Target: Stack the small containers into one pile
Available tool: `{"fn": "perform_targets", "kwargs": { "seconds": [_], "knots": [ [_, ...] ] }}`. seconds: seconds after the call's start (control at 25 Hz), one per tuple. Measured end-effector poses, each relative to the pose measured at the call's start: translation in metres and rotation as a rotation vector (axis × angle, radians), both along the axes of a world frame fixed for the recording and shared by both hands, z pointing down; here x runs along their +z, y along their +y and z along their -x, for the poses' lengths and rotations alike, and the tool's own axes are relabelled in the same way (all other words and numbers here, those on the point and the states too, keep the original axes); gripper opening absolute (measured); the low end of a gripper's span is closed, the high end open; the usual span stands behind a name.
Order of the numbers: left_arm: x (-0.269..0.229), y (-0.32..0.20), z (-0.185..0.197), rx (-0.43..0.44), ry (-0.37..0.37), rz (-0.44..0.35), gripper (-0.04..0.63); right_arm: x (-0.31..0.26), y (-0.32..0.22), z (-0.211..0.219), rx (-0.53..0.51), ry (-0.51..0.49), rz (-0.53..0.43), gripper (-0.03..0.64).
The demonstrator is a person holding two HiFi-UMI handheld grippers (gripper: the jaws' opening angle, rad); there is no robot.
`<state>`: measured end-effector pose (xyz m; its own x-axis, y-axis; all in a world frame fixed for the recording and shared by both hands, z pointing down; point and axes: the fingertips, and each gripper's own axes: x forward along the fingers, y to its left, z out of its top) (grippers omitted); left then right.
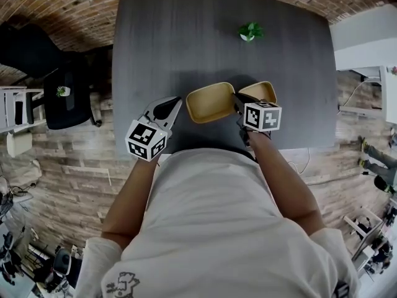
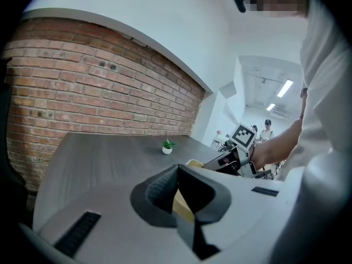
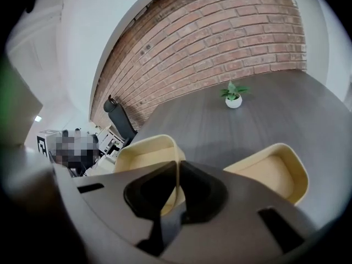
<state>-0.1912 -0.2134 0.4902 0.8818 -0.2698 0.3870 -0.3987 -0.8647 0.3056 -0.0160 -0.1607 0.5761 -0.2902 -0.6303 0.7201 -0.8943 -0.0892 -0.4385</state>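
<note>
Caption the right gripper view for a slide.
Right gripper, fingers shut on the rim of one yellow container, with a second container beside it on the dark table.

Matt, smooth and rough surfaces
A matt, wood-grained table (image 1: pixel 186 36) is seen; the containers (image 1: pixel 211 102) look of smooth matt plastic, the wall (image 2: pixel 82 92) of rough brick, the left gripper (image 2: pixel 177 168) pads (image 2: pixel 160 188) of ribbed rubber.

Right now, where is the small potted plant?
Head view: the potted plant stands far back on the dark table, right of centre, well beyond the left container and right container.
</note>
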Motion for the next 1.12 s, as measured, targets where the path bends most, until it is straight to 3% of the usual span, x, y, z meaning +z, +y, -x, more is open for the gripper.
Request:
{"fn": "perform_targets", "kwargs": {
  "seconds": [0.68, 1.12],
  "knots": [
    [-0.034, 0.062, -0.108, -0.093, -0.007, -0.057, 0.011, -0.009, 0.048, -0.113, -0.088, -0.020, -0.041, 0.025],
    [-0.042, 0.101, -0.147, -0.141, -0.036, -0.088, 0.011, 0.000, 0.080, -0.169, -0.109, -0.038, -0.047, 0.025]
  ]
}}
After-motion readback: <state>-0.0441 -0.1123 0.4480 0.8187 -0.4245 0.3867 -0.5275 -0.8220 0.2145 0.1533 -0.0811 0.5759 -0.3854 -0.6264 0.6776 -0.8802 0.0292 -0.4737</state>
